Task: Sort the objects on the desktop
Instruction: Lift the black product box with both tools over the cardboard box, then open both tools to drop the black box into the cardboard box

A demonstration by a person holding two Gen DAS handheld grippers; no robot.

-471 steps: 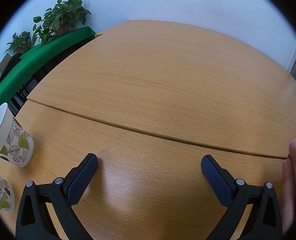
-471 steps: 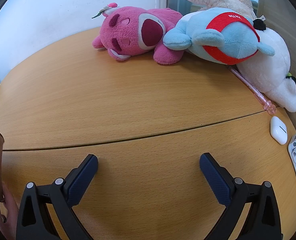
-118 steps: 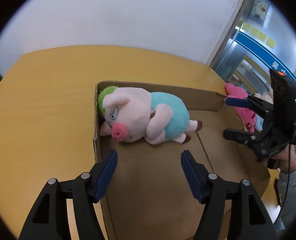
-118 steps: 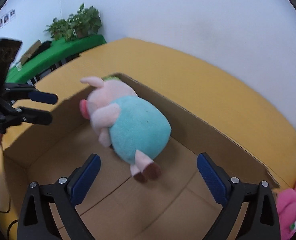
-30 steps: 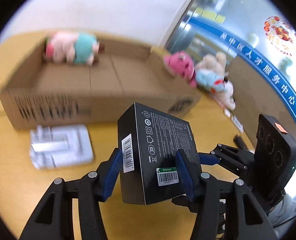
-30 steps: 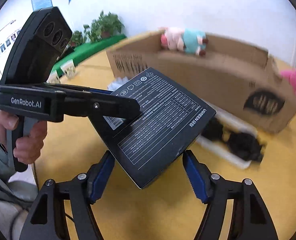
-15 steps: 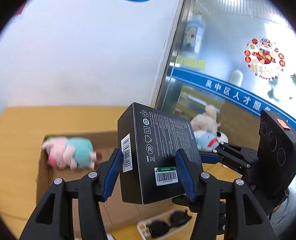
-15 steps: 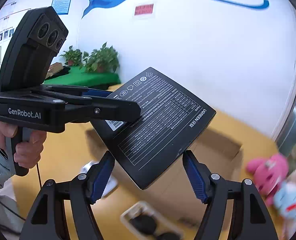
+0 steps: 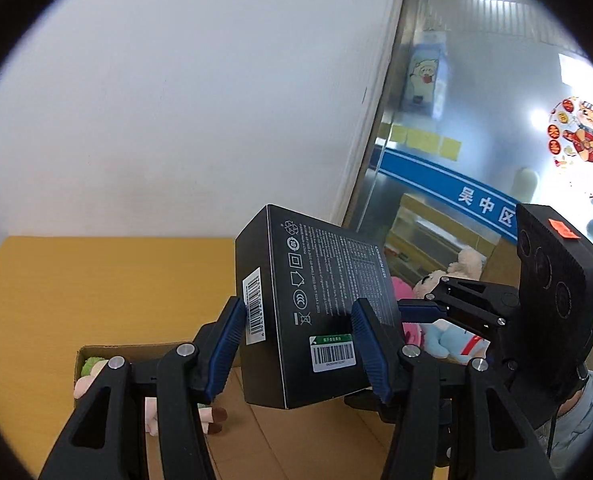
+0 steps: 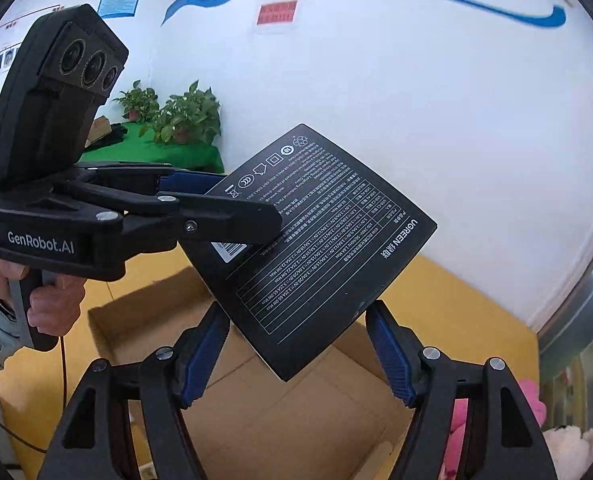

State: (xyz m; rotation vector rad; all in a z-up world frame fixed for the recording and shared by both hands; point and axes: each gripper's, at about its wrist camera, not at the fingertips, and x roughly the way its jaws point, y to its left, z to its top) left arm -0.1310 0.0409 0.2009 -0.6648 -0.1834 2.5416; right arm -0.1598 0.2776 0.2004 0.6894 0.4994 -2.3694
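- The black box (image 9: 316, 320) sat in the air between both grippers, above the open cardboard carton (image 10: 280, 412) on the yellow table (image 9: 96, 280).
- The left gripper (image 9: 300, 344) clamped it across its narrow thickness, blue pads on the barcode side and the printed face.
- The right gripper (image 10: 296, 356) pinched the box's lower corner across its broad face (its pads met the edges, as far as could be seen).
- The box's long axis ran away from the left gripper, tilted up.
- The carton lay below and ahead of both; a pig plush (image 9: 92, 376) filled its far-left end, so the bare floor nearer suited the drop.
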